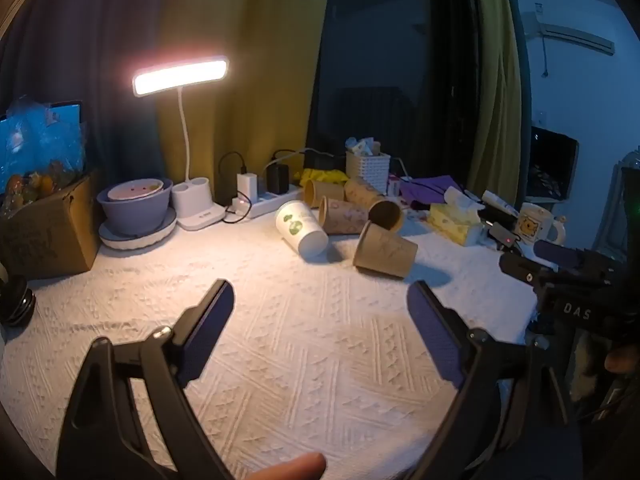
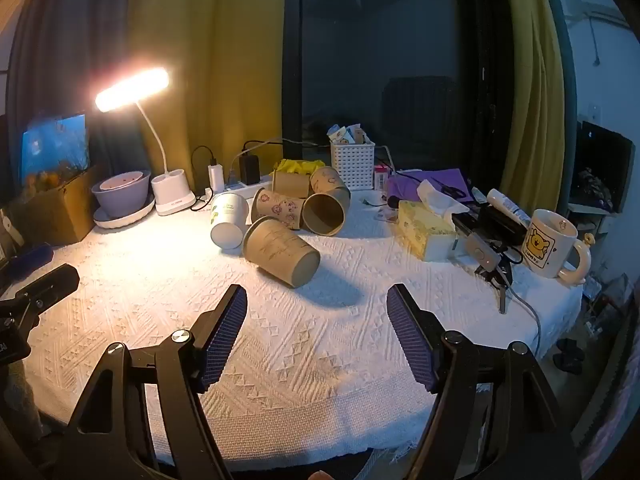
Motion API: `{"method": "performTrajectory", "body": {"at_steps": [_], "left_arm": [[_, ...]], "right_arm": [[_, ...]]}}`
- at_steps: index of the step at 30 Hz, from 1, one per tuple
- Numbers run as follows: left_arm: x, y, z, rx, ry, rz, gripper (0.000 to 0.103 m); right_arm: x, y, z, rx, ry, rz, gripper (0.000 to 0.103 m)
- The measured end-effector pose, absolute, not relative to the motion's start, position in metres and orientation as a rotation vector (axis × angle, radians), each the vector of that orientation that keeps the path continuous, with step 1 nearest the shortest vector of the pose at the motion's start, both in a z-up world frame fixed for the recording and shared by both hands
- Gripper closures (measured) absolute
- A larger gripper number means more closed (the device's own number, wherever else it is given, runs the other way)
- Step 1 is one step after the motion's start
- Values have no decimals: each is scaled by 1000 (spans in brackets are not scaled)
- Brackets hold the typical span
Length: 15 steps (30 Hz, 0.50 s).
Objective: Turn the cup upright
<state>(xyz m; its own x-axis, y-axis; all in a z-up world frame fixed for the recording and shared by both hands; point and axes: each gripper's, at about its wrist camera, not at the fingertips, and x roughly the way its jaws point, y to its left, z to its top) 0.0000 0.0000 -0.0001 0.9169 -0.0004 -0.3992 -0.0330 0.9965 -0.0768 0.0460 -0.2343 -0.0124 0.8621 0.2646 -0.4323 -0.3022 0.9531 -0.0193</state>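
Several paper cups lie on their sides in a heap on the white cloth. The nearest brown cup [image 1: 385, 251] [image 2: 281, 251] lies alone in front, its base toward the right wrist camera. A white cup with green leaves [image 1: 301, 229] [image 2: 228, 218] lies to its left. Other brown cups [image 1: 344, 216] [image 2: 323, 208] lie behind. My left gripper [image 1: 320, 300] is open and empty above the cloth, short of the cups. My right gripper [image 2: 316, 304] is open and empty, just in front of the nearest brown cup. The right gripper also shows in the left wrist view [image 1: 560, 264] at the right edge.
A lit desk lamp [image 1: 182, 76] [image 2: 132, 90] stands at the back left, beside stacked purple bowls [image 1: 134, 208] and a cardboard box [image 1: 48, 232]. A power strip [image 1: 264, 204], white basket [image 2: 352, 162], tissue box [image 2: 426, 232] and bear mug [image 2: 554, 244] line the back and right.
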Motion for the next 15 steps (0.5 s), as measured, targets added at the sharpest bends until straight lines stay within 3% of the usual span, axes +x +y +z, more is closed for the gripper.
{"method": "performTrajectory", "body": {"at_steps": [15], "left_arm": [[-1,-3,1,-82,415,19,14]], "right_arm": [[46,-235,-12,-87,446,296,27]]}}
